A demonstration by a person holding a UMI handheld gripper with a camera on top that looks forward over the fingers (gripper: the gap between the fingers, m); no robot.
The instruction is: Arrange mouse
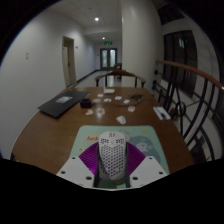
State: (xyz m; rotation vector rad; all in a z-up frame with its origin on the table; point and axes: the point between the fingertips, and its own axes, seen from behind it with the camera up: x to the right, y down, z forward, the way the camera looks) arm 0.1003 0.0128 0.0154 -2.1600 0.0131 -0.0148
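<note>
1. No real containers in view; the nearest thing to one was a green mat (pixel 112 138) lying on the table, bare where I could see it.
2. The mouse (pixel 112 157), white with a perforated shell, sat between the fingers at my end, nose pointing away, over the near part of the mat.
3. The gripper (pixel 112 172) was pinching the mouse: purple pads (pixel 91 158) pressed on both flanks, no gap I could make out on either side. White finger bodies flared outward below it.
4. Whether the mouse was lifted or resting on the mat, I couldn't tell.
5. Table (pixel 60 128): brown wood, rounded, running away from me.
6. A laptop (pixel 63 100), dark and closed, lay on the far left part, well apart from the mouse.
7. Small white items (pixel 118 98) were scattered across the far middle of the table; too small to identify.
8. Another small white object (pixel 122 119) sat just beyond the mat.
9. Something pale (pixel 161 114) lay off to the right of the mat, unclear what.
10. Room: white walls, a door (pixel 68 60) on the left, a corridor (pixel 107 55) straight ahead with ceiling lights, dark railing (pixel 190 95) on the right.
11. Gripper pose: level-ish, aimed forward along the table, slightly downward. No hand visible.
</note>
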